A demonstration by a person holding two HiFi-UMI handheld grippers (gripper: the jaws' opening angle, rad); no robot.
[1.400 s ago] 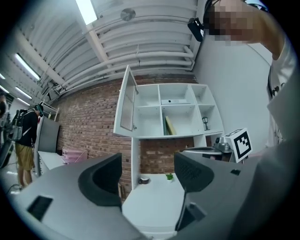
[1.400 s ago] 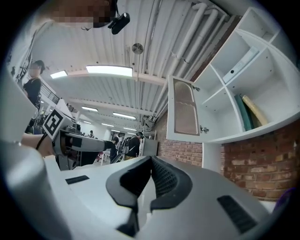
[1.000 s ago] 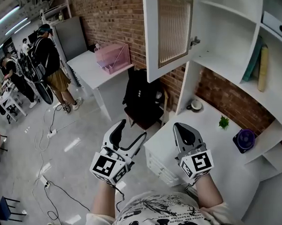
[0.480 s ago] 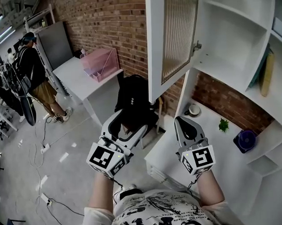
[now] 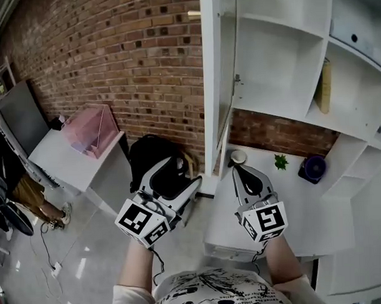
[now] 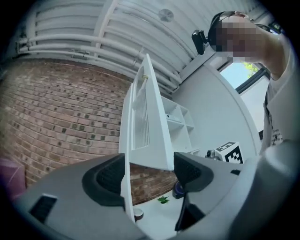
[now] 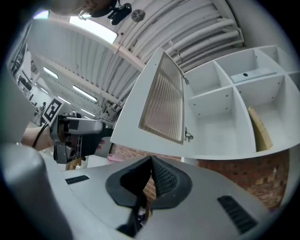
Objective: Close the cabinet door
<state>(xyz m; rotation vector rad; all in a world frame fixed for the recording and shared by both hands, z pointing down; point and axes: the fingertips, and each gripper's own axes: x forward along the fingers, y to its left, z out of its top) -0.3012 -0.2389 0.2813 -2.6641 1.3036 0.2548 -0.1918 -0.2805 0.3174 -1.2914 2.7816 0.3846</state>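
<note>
Nearer than before, the open door (image 5: 210, 85) hung edge-on at twelve o'clock.
Below it the left gripper (image 5: 182, 170) gaped empty and the right gripper (image 5: 241, 176) was pinched shut on nothing; a glancing push could slip off that thin edge.

Cabinet door (image 5: 210, 85): top cut off by the head view's upper edge; seen edge-on, panel unreadable.
Cabinet (image 5: 281, 58), right of door: top and right side cropped.
Black item (image 5: 147, 157), lower left of door: partly hidden behind left gripper (image 5: 177, 177); kind unclear.
Purple round item (image 5: 313, 169), lower right of door: too small to identify.
Person (image 5: 4, 167), far left of door: cut by the edge.
</note>
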